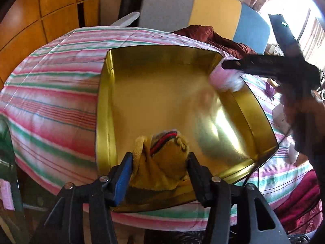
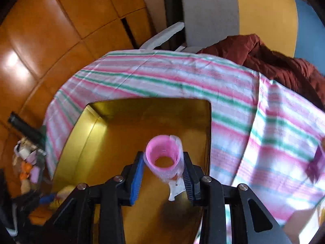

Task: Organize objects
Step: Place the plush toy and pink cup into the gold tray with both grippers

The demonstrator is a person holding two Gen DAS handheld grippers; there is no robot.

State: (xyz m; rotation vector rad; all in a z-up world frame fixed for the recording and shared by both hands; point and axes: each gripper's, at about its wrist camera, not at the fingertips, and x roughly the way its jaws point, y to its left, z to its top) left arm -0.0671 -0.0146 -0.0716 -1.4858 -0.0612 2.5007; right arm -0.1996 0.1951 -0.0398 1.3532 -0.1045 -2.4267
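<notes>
An open gold tin box [image 1: 104, 105] stands on the striped cloth. Over its near edge my left gripper [image 1: 160, 160] has its jaws apart, and a yellow plush thing with a red and green band [image 1: 162, 158] sits loosely between the fingers. My right gripper [image 2: 163, 155] is shut on a pink roll in clear wrap [image 2: 162, 148], held above the floor of the box [image 2: 81, 142]; a white tag hangs under the roll. The left wrist view shows that pink roll [image 1: 221, 79], blurred, at the box's far right rim.
A pink, green and white striped cloth [image 1: 50, 93] covers the table. A maroon garment [image 2: 274, 65] lies at its back right, in front of a grey, yellow and blue chair [image 1: 168, 4]. Wooden cupboards [image 2: 50, 30] stand to the left. Small clutter [image 2: 28, 162] lies at the left.
</notes>
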